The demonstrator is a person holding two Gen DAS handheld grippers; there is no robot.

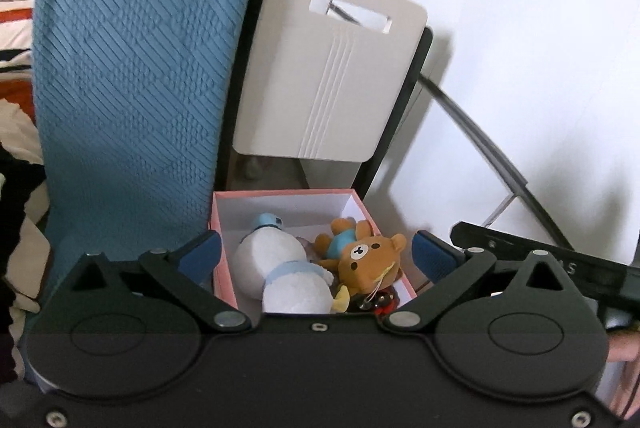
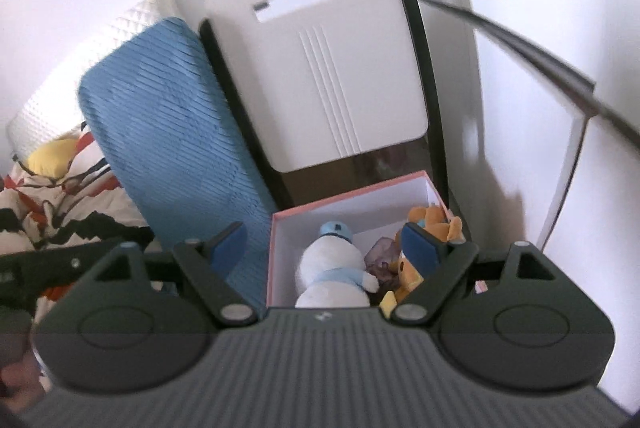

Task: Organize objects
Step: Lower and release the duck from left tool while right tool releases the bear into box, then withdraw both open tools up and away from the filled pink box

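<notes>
Pink cardboard: an open pink box (image 1: 218, 228) with white inner walls sits low in both views, holding several soft toys.
White plush: a snowman toy (image 1: 280, 268) with a pale blue hat and scarf lies in the left half of the box, hat end toward the far wall.
Brown plush: a small bear (image 1: 370, 260) lies in the right half, touching the snowman, with a second orange and blue toy (image 1: 340, 234) just behind it.
Other contents: a yellow scrap and dark small items sit at the near edge, too hidden to identify.
Left gripper: the left gripper (image 1: 316, 252) hovers above the box, blue-padded fingers spread wide with one on each side, holding nothing.
Right gripper: the right gripper (image 2: 326, 242) is also spread wide and empty; its right pad overlaps the bear in that view.
Left of box: a blue textured cushion (image 1: 132, 76) stands upright against the box.
Behind box: a white panel (image 1: 332, 76) with a slot handle, in a dark frame.
Far left: patterned bedding (image 2: 60, 196).
</notes>
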